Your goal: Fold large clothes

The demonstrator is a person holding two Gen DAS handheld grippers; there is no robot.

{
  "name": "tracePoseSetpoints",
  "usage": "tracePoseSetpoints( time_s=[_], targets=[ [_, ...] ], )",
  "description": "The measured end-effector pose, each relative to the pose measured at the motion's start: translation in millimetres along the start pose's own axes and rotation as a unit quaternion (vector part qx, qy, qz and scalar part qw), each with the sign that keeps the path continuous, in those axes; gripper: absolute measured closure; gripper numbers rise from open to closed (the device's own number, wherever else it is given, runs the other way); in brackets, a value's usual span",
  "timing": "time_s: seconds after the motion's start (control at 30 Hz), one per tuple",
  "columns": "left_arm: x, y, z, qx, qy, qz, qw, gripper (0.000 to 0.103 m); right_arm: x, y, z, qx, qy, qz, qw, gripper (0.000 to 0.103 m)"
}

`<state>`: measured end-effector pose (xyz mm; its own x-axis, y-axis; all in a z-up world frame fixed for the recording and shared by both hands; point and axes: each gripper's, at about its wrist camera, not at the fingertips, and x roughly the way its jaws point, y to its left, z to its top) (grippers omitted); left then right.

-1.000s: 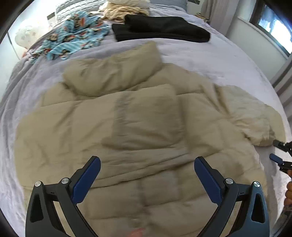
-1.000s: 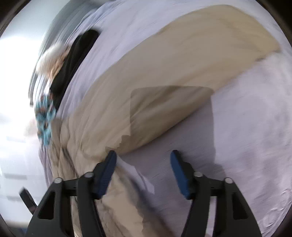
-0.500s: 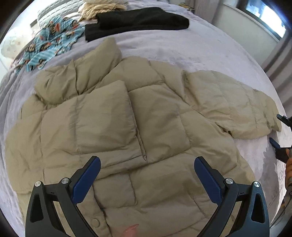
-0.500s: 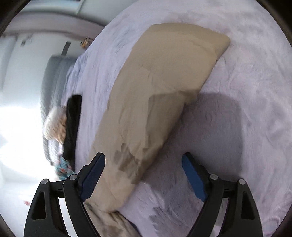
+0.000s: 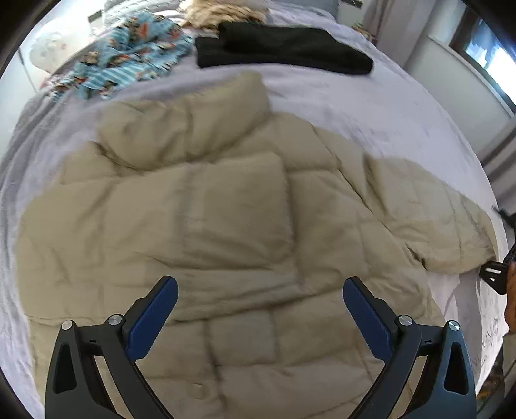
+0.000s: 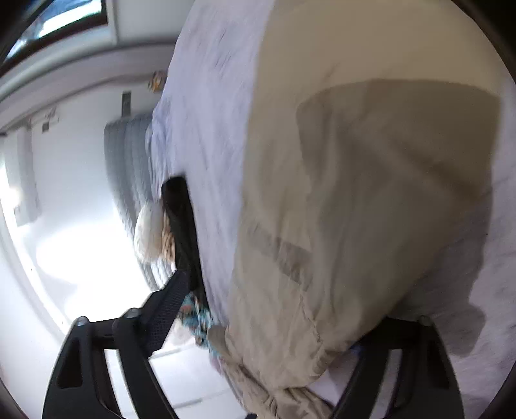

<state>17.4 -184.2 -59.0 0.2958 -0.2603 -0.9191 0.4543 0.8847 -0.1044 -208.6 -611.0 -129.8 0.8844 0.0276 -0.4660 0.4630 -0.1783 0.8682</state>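
My left tongs (image 5: 259,314) hang apart above the beige puffer jacket (image 5: 225,225) spread on the bed (image 5: 371,106). My right tongs (image 6: 274,325) are apart around its sleeve (image 6: 338,225).

Your puffer jacket (image 5: 225,225) is plain khaki-beige with quilted stitch lines. The bedsheet (image 5: 371,106) under it is pale lavender-grey, no pattern. The garment (image 5: 283,48) folded behind it is solid black. The cloth (image 5: 129,58) next to that is light blue with stripes and a small red-brown cartoon print. The piece (image 5: 225,11) at the back looks cream-tan. Your left gripper (image 5: 259,301) is black with blue pads (image 5: 154,317). Your right gripper (image 6: 277,325) reads black; its pad colour is unclear.
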Motion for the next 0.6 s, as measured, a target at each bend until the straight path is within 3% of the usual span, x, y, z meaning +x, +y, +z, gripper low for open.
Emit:
tracePoseSetpoints(
  time_s=[0.03,0.07,0.1,0.23,0.33,0.4,0.47,0.57,0.6],
  targets=[
    [-3.2,6.7,1.3,-0.002,-0.007,0.005,1.0000,0.000,7.6,5.1,-2.4,-0.007,0.012,-0.002,1.000,0.056],
    [-7.3,16.9,2.8,-0.007,-0.017,0.015,0.9997,0.000,11.9,10.4,-7.0,-0.019,0.015,-0.011,1.000,0.080],
    [-9.9,25.1,4.2,-0.012,-0.021,0.022,0.9995,0.000,16.9,19.5,-12.5,-0.038,0.013,-0.030,0.999,0.093],
    [-22.5,70.8,6.1,-0.045,-0.038,0.047,0.9972,0.000,35.3,69.8,-43.8,-0.146,0.018,-0.064,0.987,0.093],
    [-31.2,107.3,1.6,-0.068,-0.054,0.074,0.9935,0.000,62.4,123.6,-86.6,-0.257,0.040,-0.081,0.962,0.093],
    [-32.3,130.5,-1.3,-0.083,-0.054,0.083,0.9916,0.000,83.4,157.2,-125.1,-0.331,0.056,-0.087,0.938,0.093],
    [-33.6,153.5,-6.9,-0.100,-0.053,0.089,0.9897,0.000,113.2,190.0,-179.0,-0.415,0.080,-0.089,0.902,0.093],
    [-34.5,180.9,-14.1,-0.115,-0.054,0.095,0.9874,0.000,151.3,208.9,-264.5,-0.521,0.116,-0.101,0.840,0.093],
    [-34.2,186.6,-15.8,-0.117,-0.054,0.098,0.9868,0.000,163.4,206.2,-298.7,-0.557,0.127,-0.112,0.813,0.093]
  ],
)
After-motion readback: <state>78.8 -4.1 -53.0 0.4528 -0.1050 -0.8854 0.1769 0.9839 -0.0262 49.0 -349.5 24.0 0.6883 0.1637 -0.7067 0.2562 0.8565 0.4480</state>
